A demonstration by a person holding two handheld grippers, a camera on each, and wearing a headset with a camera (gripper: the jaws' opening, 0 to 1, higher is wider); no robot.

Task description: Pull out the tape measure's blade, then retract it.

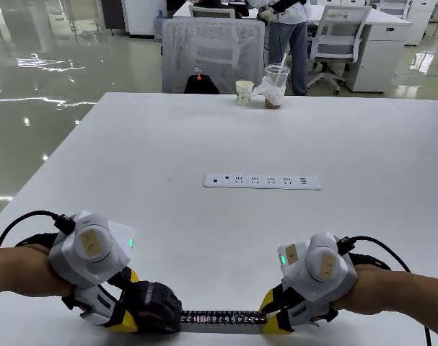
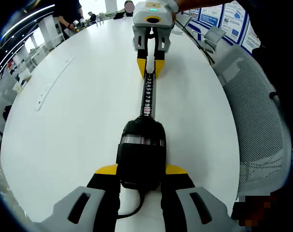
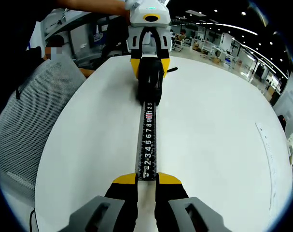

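Near front edge of broad white tabletop point(image 1: 204, 130): black rubber-cased tape measure point(image 2: 141, 145), lying flat, body clamped between the yellow-tipped jaws of left gripper point(image 2: 141, 170), clenched on both sides of the case. Dark metal blade with pale printed numerals point(image 3: 147, 140), drawn out a short way, lying straight and flat on the table between the two grippers. Free end of blade pinched in right gripper point(image 3: 147, 180), jaws closed narrowly on it; end hook hidden between the tips. Grippers facing each other, in line with the blade, near one another.

Further back, well apart from the work: long white power strip point(image 1: 262, 180). At far edge: small paper cup point(image 1: 244, 91) and clear plastic cup point(image 1: 276, 76).

Step in hand, by judgement: pull-out, with only a short length of blade showing.

Next move, by judgement: right gripper drawn away along the blade's line, case held fast, blade kept level and untwisted. Afterwards a controlled return toward the case, grip kept on the end to avoid a snap-back.
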